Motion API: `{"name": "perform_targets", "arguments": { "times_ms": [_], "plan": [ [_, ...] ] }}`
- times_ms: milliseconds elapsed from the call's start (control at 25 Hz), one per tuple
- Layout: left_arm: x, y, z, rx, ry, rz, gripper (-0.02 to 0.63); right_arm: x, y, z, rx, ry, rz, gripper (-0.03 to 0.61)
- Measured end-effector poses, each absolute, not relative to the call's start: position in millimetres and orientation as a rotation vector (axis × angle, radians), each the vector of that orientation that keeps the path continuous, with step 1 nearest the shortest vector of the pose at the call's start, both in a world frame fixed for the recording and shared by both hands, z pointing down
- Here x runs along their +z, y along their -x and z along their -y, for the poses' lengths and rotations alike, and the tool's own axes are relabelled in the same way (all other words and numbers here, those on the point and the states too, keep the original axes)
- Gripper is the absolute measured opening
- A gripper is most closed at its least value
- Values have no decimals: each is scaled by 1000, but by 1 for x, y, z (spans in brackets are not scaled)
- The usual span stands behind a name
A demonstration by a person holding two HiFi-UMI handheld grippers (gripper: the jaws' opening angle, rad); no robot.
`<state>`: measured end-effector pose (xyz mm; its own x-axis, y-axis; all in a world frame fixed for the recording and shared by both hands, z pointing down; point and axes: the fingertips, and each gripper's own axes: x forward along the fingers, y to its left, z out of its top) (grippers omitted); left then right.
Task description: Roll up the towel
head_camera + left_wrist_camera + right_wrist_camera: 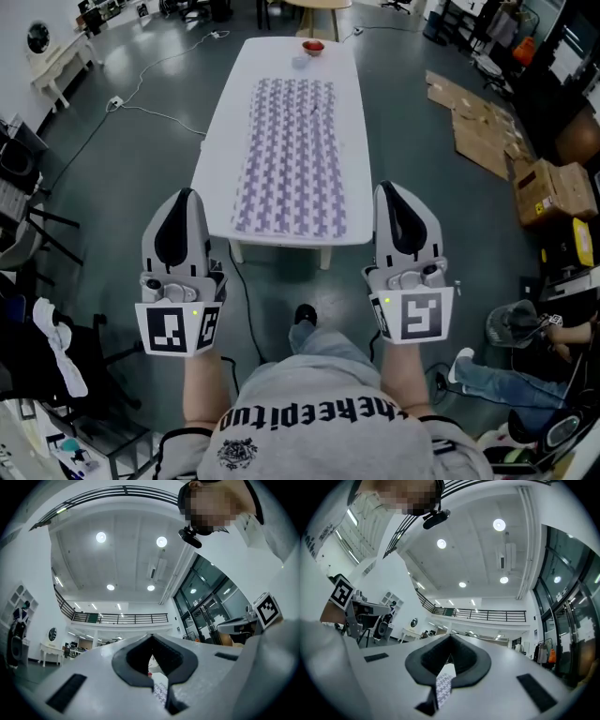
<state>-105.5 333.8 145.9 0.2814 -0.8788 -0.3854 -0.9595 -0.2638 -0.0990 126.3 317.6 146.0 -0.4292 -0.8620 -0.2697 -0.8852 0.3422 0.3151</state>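
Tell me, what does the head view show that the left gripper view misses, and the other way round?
Only the head view: the towel lying flat at full length on the table, and cardboard on the floor.

Only the left gripper view: ceiling lights, a balcony railing and the head camera seen from below.

Both: the right gripper, and the towel, which in the left gripper view is only a sliver past the left gripper's shut jaws.
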Motion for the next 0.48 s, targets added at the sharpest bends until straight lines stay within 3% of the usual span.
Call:
{"name": "perform_targets", "arguments": {
  "times_ms": [480],
  "plan": [
    [141, 90, -253, 382, 2214, -1664, 3, 142, -130, -231, 681, 1570, -2543, 2]
  ]
}}
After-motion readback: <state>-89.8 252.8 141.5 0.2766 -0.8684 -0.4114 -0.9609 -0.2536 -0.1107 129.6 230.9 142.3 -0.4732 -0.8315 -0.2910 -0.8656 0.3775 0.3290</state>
